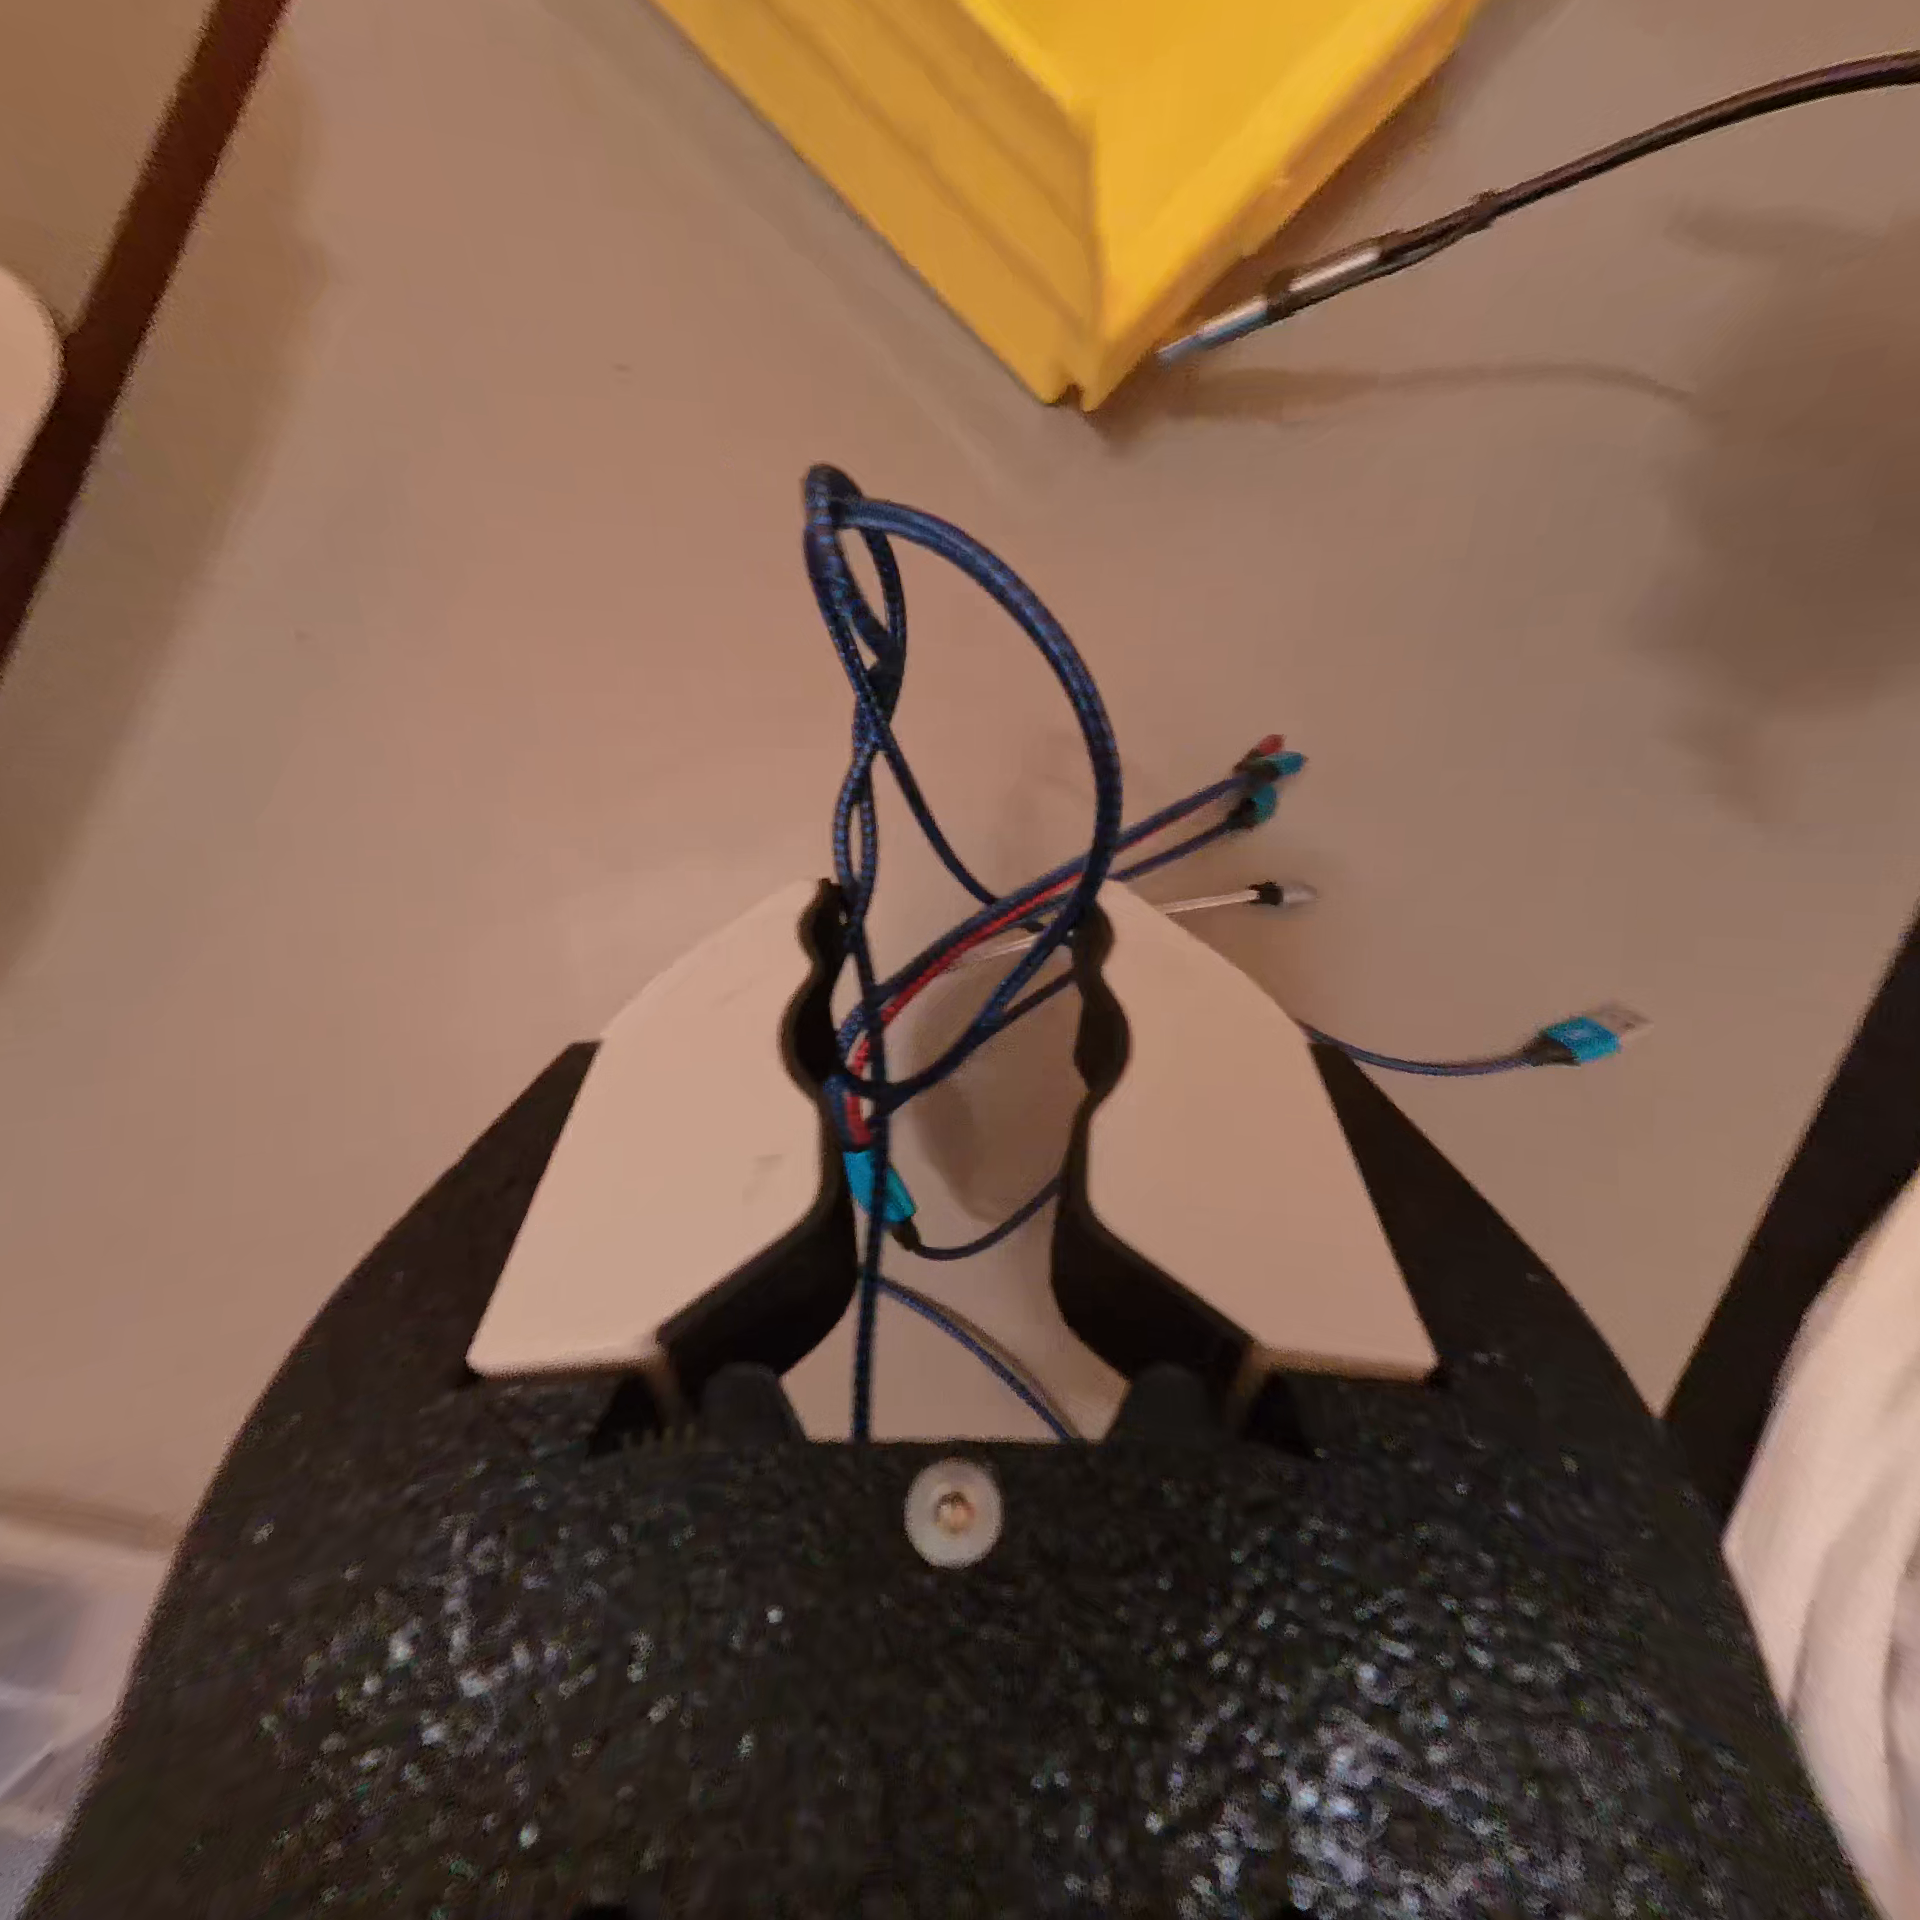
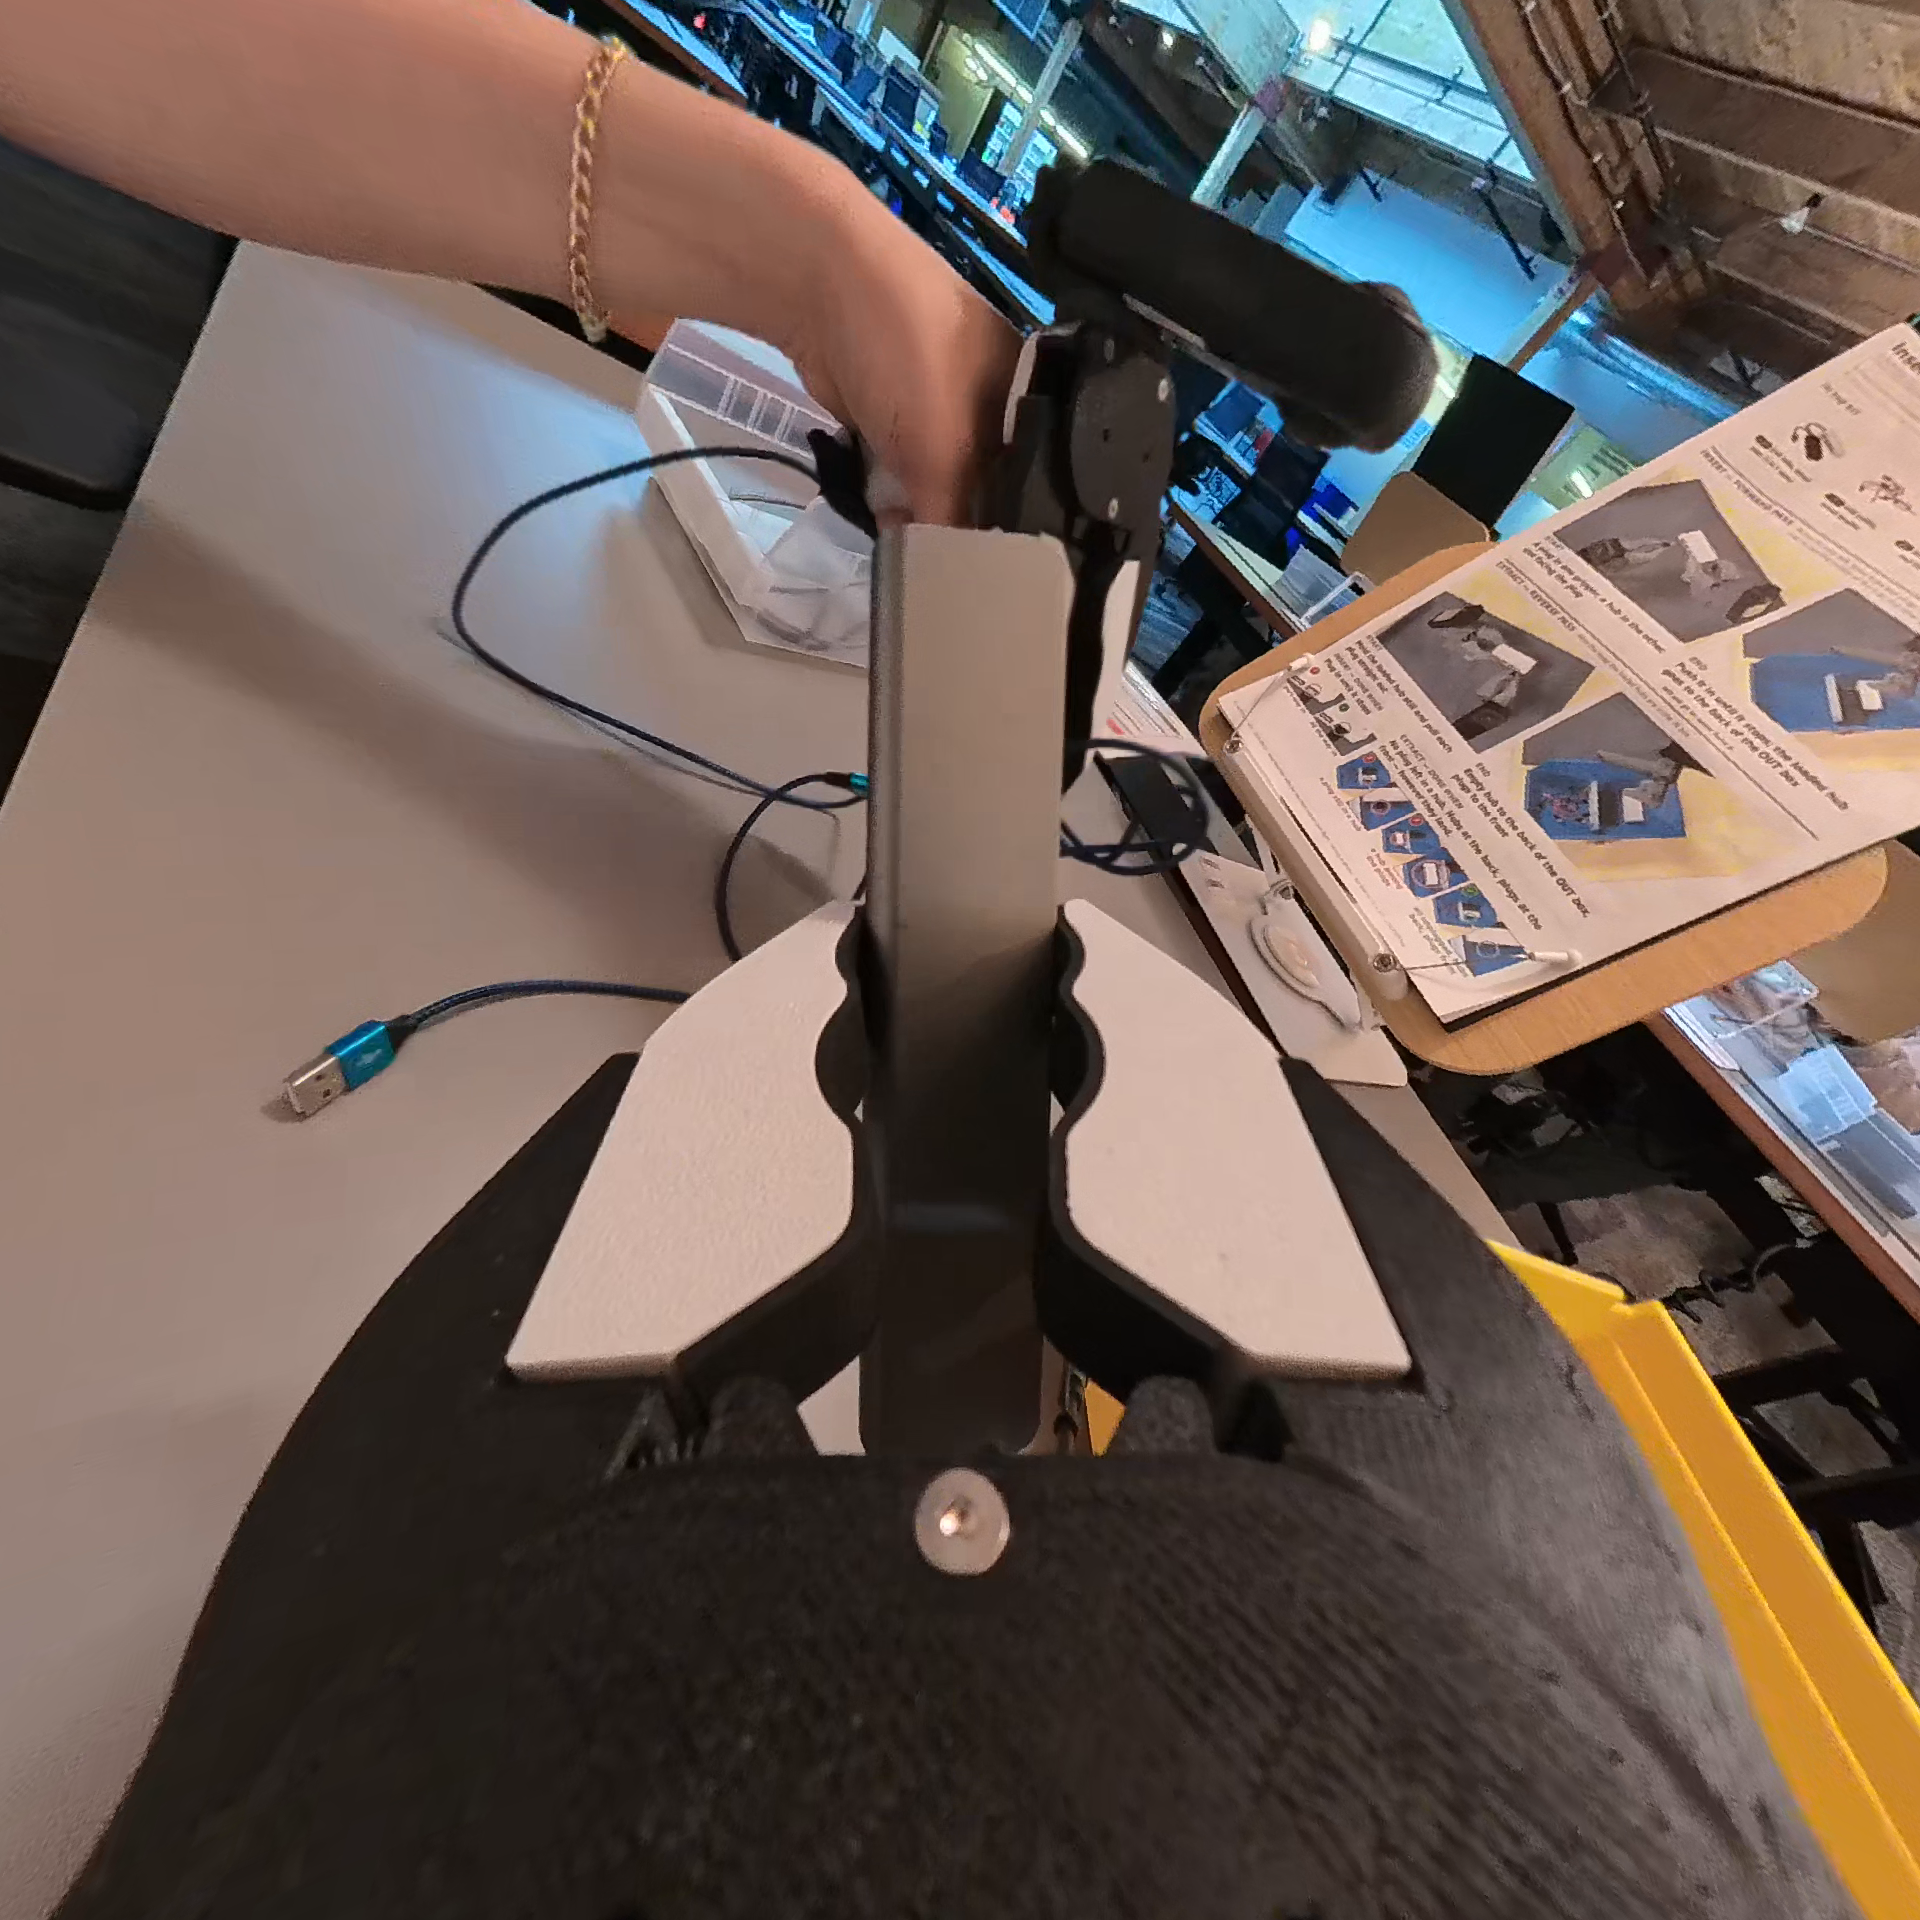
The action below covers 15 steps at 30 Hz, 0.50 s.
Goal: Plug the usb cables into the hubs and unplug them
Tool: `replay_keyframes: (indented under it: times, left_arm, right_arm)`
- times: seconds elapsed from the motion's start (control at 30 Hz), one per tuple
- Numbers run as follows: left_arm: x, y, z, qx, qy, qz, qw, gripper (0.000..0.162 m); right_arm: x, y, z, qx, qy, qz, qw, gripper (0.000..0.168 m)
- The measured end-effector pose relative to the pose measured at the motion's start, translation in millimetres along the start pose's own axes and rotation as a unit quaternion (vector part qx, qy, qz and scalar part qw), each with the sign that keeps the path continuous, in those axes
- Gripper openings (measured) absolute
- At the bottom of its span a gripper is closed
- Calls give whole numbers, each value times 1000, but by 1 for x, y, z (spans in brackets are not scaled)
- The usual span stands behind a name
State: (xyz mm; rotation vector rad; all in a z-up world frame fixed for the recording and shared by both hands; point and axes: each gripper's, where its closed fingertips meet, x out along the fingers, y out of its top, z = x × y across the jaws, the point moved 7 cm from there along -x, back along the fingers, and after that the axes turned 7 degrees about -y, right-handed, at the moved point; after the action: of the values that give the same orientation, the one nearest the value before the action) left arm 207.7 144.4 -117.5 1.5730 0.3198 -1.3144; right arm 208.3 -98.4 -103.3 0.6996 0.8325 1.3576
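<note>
Several blue cables (image 1: 883, 748) tangle between the left tongs (image 1: 956, 914), near a yellow bin (image 1: 1143, 187).

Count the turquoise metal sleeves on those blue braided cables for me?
4 turquoise metal sleeves: two side by side past the left gripper, one on the USB plug lying on the table, one between its fingers. The tangled blue braided cables may hide more.

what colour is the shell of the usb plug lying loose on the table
Teal blue shell on the usb plug, with a silver metal tip; clearest in the right wrist view.
</note>
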Motion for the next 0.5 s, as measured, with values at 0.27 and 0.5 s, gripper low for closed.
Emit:
replay_keyframes:
  times: [0.27, 0.5]
  left_arm:
    - [-33, -27, 28, 86, -258, -2, 962, 65]
    - [9, -46, -41, 96, -62, -123, 986, 69]
  right_arm:
    - [-6, -6, 3, 8, -7, -5, 1000, 31]
    - [2, -9, 0, 9, 7, -10, 1000, 32]
